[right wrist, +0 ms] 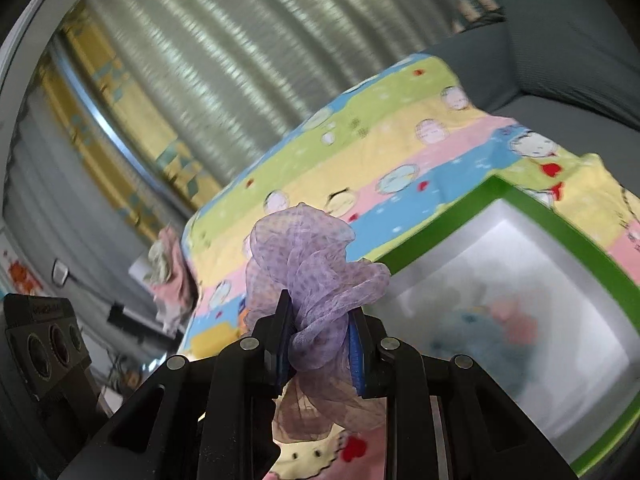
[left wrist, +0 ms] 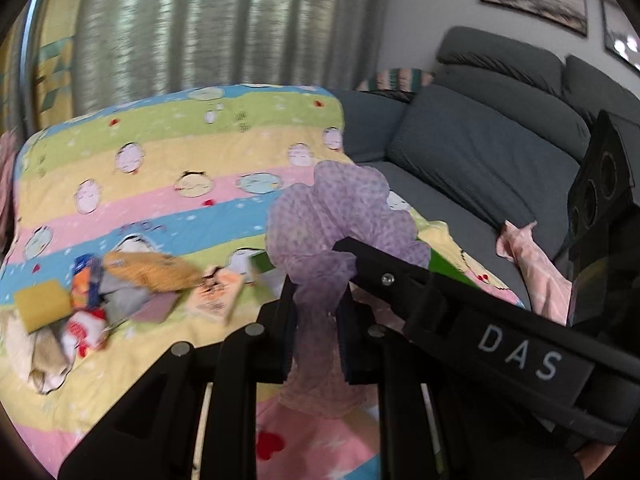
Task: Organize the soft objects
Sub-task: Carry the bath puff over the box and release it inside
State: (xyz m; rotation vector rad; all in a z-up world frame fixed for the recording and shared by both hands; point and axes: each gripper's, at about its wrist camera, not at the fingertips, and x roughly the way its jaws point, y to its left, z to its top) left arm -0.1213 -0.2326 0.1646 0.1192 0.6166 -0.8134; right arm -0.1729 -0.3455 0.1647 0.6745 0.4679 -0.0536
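Both grippers — left gripper (left wrist: 316,308), right gripper (right wrist: 320,344) — clamped on one lilac gauze scarf (left wrist: 340,216), bunched upward from the jaws above striped blanket (left wrist: 160,184); green-rimmed bin (right wrist: 560,232) at right of frame — nearer right gripper.

Black grippers (left wrist: 316,312), silver pivot screws, blue-padded fingers (right wrist: 354,354), white "DAS" lettering.

The black two-finger left gripper (left wrist: 316,312) is closed on a bunched lilac dotted gauze cloth (left wrist: 340,216), its jaws nearly together. The black right gripper (right wrist: 318,344), with blue pads (right wrist: 354,348), is clamped on the same cloth and is seen crossing the left wrist view diagonally.
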